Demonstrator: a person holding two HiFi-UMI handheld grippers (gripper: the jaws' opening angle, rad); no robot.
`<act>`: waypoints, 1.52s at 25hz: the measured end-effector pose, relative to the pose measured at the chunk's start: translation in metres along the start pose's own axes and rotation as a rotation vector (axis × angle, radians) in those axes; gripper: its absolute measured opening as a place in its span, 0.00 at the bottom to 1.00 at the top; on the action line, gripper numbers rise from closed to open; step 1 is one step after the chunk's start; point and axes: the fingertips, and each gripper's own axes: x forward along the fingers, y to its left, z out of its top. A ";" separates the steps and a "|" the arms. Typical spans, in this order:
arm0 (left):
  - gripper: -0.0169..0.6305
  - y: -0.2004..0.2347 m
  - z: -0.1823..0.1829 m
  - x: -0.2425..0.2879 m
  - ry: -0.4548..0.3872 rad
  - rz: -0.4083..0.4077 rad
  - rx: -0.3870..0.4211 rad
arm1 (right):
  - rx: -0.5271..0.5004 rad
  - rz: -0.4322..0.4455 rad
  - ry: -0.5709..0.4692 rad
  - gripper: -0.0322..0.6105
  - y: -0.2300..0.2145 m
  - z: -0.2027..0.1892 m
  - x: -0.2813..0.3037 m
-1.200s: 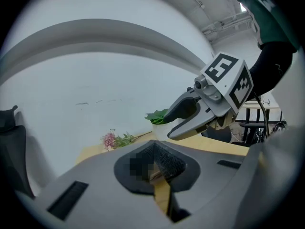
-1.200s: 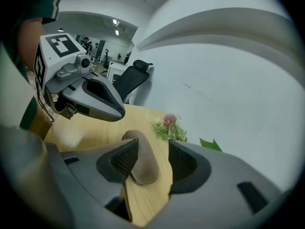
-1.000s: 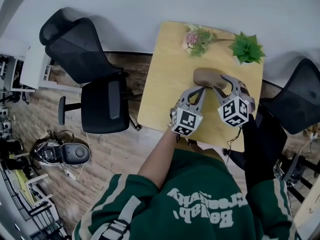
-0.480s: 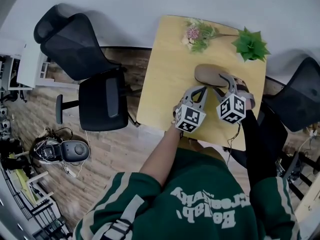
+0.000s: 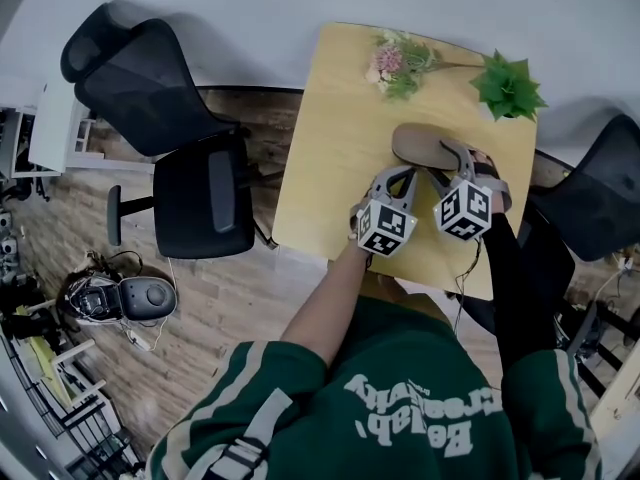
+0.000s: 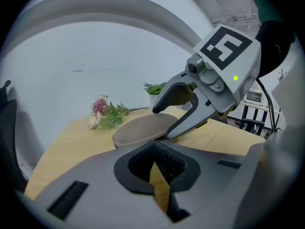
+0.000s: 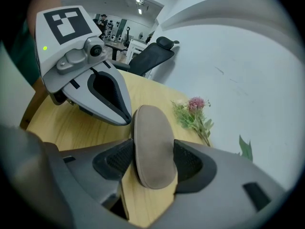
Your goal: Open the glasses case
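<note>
Both grippers sit lower than before. The right gripper (image 7: 152,162) is opening its jaws around the matte tan oval glasses case (image 7: 151,142) on the pale wooden table (image 5: 330,148), 12 o'clock ahead. The left gripper (image 6: 155,164) is clenched, empty.

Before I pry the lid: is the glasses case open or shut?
Shut: the glasses case lies flat on the table, lid down, no gap showing.

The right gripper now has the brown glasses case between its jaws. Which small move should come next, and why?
Probably close the right gripper on the glasses case to steady it. Its jaws are opening and straddle the case, which lies shut on the table, with the pads not yet gripping it. The left gripper, jaws together, sits beside the case.
</note>
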 end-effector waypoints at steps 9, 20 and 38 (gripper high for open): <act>0.05 0.005 -0.002 0.010 0.003 0.009 -0.037 | 0.005 -0.009 0.002 0.47 0.002 -0.001 0.000; 0.05 0.005 -0.012 0.010 0.046 0.014 -0.059 | 0.015 -0.101 0.002 0.50 -0.010 0.000 -0.004; 0.05 0.012 0.005 0.014 -0.001 0.024 -0.074 | 0.015 -0.103 -0.010 0.45 -0.014 0.004 -0.005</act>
